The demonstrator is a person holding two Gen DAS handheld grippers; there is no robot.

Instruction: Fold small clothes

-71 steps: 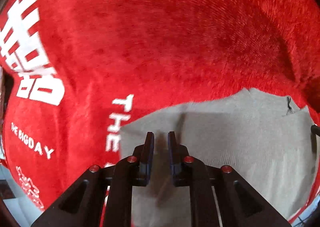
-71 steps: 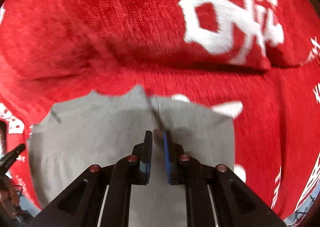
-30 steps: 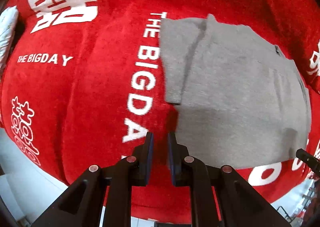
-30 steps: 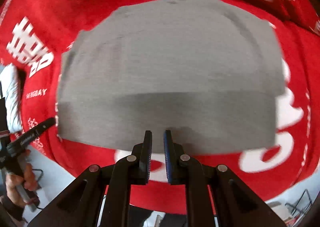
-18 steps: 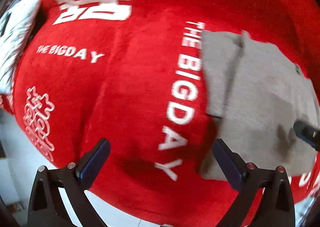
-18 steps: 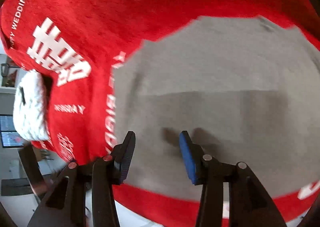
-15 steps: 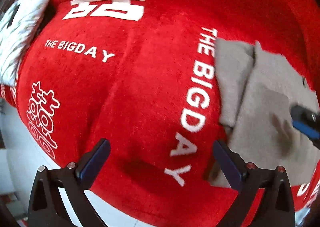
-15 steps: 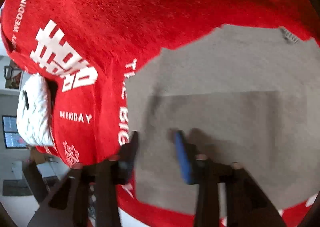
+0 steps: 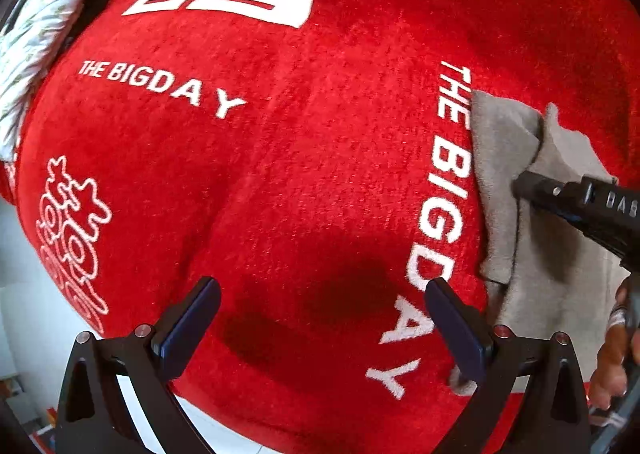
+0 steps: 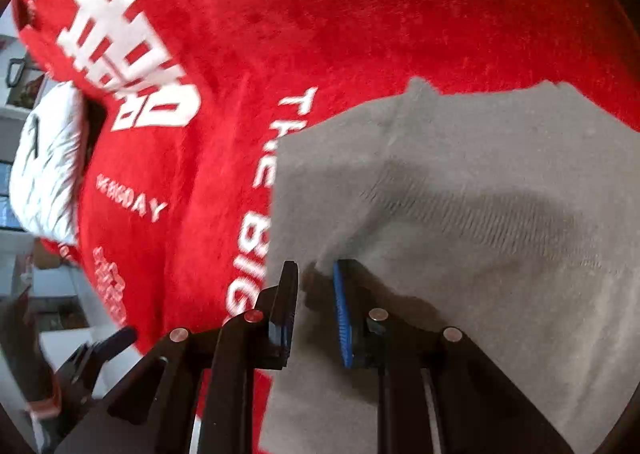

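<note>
A small grey garment (image 10: 480, 214) lies flat on a red blanket (image 9: 280, 174) printed with white lettering; one side is folded over it (image 9: 500, 158). My right gripper (image 10: 316, 274) sits at the garment's left edge. Its jaws are closing, and a raised ridge of grey cloth is pinched between the blue pads. In the left wrist view that gripper (image 9: 560, 194) reaches in from the right onto the folded strip. My left gripper (image 9: 320, 314) hangs wide open over bare red blanket just left of the garment, with nothing between its fingers.
A white quilted pillow (image 9: 36, 34) lies at the blanket's far left, also visible from the right wrist (image 10: 48, 166). The blanket's near edge drops to a pale floor (image 9: 24, 314). A hand (image 9: 612, 366) shows at the lower right.
My left gripper opened wide and slid left off the garment onto the blanket. The right gripper swung to the garment's left edge, opened, then narrowed onto the cloth.
</note>
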